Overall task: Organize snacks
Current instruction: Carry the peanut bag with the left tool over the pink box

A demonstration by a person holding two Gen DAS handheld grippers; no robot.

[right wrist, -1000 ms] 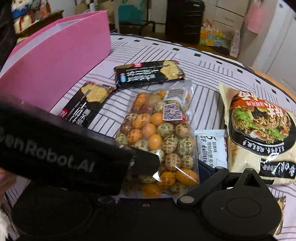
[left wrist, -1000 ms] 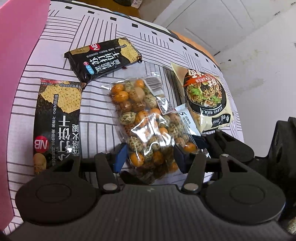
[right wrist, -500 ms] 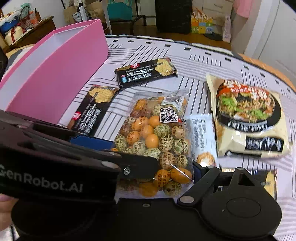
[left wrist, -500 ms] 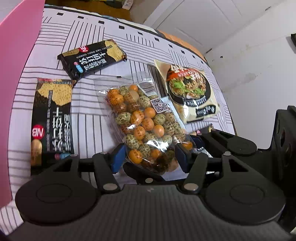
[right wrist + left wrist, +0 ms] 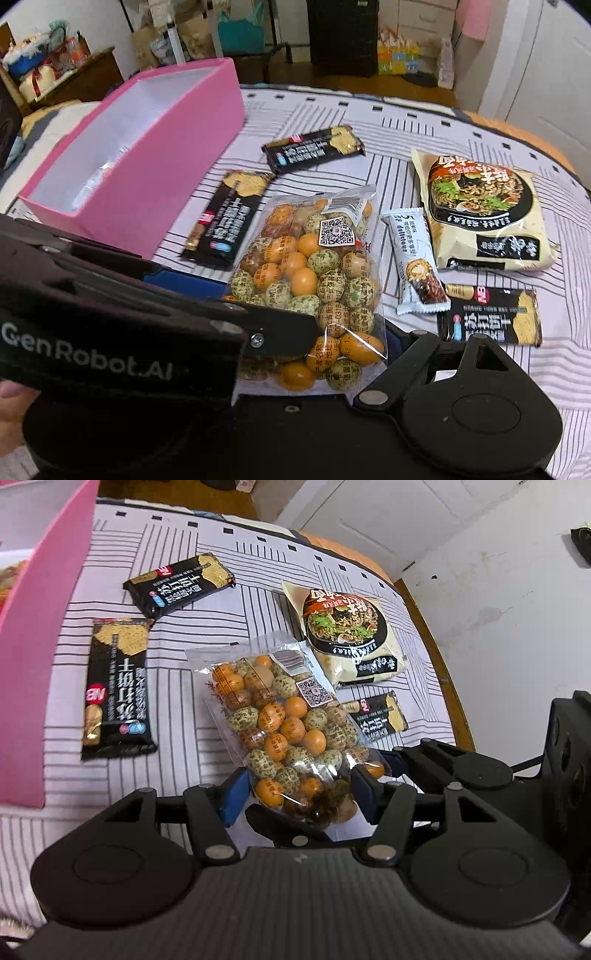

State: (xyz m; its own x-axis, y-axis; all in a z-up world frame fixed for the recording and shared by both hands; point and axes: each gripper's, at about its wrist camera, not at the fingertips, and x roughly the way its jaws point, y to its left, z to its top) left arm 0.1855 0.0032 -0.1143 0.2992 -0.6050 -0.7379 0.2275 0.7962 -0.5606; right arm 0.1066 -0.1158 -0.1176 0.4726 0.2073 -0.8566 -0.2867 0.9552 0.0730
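L gripper [image 5: 299, 794] clamped on near end of nut bag [image 5: 284, 723], bag lifted clear of cloth | R gripper [image 5: 314, 354] also pinching same bag end | pink box [image 5: 147, 147] open-topped, left of bag | cracker pks [image 5: 114, 686] betw bag & box wall | noodle pk [image 5: 484, 206] near table edge, right

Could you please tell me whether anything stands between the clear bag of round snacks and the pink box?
The left gripper is shut on the snack bag. Between it and the pink box, only a black cracker pack lies flat on the cloth; the raised bag should pass above it.
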